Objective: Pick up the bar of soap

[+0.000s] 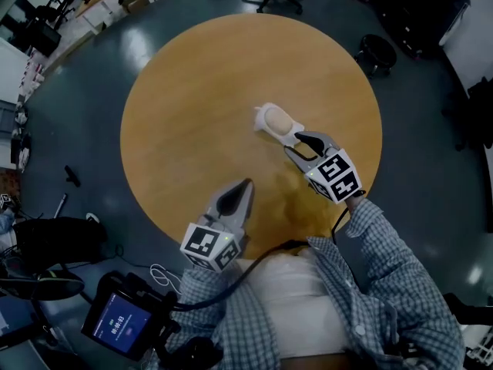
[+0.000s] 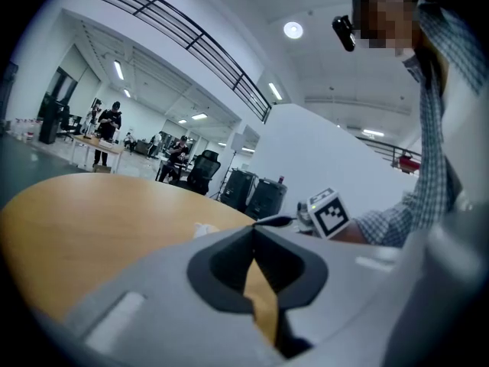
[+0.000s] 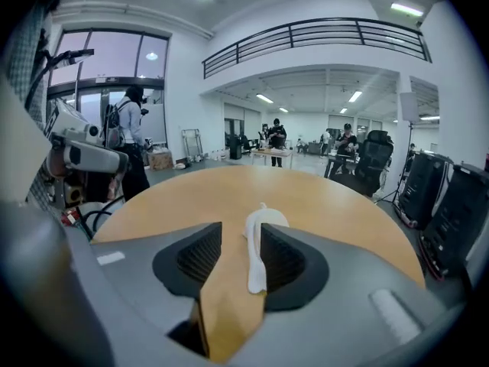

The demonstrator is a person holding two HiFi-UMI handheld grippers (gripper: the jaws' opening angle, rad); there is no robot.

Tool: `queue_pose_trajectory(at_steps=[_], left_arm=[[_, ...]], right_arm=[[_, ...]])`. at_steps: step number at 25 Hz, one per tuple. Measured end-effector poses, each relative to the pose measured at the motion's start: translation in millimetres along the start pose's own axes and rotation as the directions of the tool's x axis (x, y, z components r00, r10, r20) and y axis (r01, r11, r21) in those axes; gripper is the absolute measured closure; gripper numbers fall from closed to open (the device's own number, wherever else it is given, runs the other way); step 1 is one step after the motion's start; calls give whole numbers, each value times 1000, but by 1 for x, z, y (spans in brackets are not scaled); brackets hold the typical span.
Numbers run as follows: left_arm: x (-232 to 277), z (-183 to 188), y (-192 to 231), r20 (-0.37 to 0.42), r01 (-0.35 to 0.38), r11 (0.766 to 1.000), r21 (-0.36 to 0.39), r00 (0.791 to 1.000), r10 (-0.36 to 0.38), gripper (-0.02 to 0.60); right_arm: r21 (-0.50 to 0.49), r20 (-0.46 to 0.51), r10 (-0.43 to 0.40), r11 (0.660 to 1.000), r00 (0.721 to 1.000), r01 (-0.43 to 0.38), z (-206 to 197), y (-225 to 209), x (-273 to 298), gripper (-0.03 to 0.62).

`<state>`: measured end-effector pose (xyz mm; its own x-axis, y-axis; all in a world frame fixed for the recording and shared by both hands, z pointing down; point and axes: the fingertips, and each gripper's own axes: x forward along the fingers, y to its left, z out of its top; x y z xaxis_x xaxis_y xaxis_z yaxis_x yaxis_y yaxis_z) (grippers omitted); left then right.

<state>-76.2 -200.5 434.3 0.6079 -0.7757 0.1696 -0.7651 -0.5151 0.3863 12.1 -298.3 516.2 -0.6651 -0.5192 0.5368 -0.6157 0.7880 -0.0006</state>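
Head view: a round table with a light brown wooden top [image 1: 192, 91] fills the middle of the picture. A pale beige bar of soap in a crinkled white wrapper [image 1: 276, 120] lies flat on the table, a little to the person's right of the table's middle. The right gripper [image 1: 293, 142] is over the table just on the near side of the soap. Its dark jaws point at the soap, with their tips at the wrapper's near end. The left gripper [image 1: 246, 183] is over the table's near part, well apart from the soap. Its jaws come together to a point.

Left gripper view: the left gripper's two jaws meet at their tips [image 2: 254, 234] and nothing is between them. Only a thin wedge of table shows behind the tips. Past them, far across the table, a small white bit of the wrapped soap [image 2: 205, 229] shows, with the right gripper's marker cube [image 2: 329, 212] beside it.

Right gripper view: the right gripper's jaws [image 3: 241, 228] stand partly apart, about halfway wide. The soap [image 3: 269, 219] rests on the table just beyond the tips. A white tail of its wrapper [image 3: 256, 270] runs back into the gap and lies along the right-hand jaw's ribbed pad. The left-hand pad is clear of the tail, with bare table between them, so nothing is clamped.
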Motion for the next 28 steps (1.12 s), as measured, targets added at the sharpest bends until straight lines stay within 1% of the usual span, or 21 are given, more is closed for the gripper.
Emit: queue_pose_trajectory(at_steps=[4,9,12,15,17,20,25,28], left_arm=[[-4,-5,4,-16,-27,999,-18,1000,27,583],[5,-1,7,-28,-45,998,-35,999,44,583],[11,-2,15,-38,-59,997,-45,998,58,583],[10,-5,22,-47,-79,995,-54,996,77,583],[7,-7,22,-56,-91,994,-60,995,88,583],[10,-11,21,-55,-89,994,-68,995,85,583],[13,-7,13,-62,-90,993,-72,994,86,583],[7,-8,6,-65,-86,994,-73,995,82,583]], right_arm=[[-52,-82,40,998,996,-44,-2,-6,26,405],[-120,-185,60,989,981,-84,-15,-28,54,325],[-127,-221,85,985,972,-115,-14,-32,70,310],[-132,-261,118,979,958,-156,-22,-29,85,284],[-139,-282,134,974,950,-179,-26,-24,88,281],[-156,-297,146,968,944,-199,-28,-24,89,276],[-136,-292,171,967,941,-218,-23,-25,80,293],[-138,-281,167,968,945,-212,-21,-18,73,310]])
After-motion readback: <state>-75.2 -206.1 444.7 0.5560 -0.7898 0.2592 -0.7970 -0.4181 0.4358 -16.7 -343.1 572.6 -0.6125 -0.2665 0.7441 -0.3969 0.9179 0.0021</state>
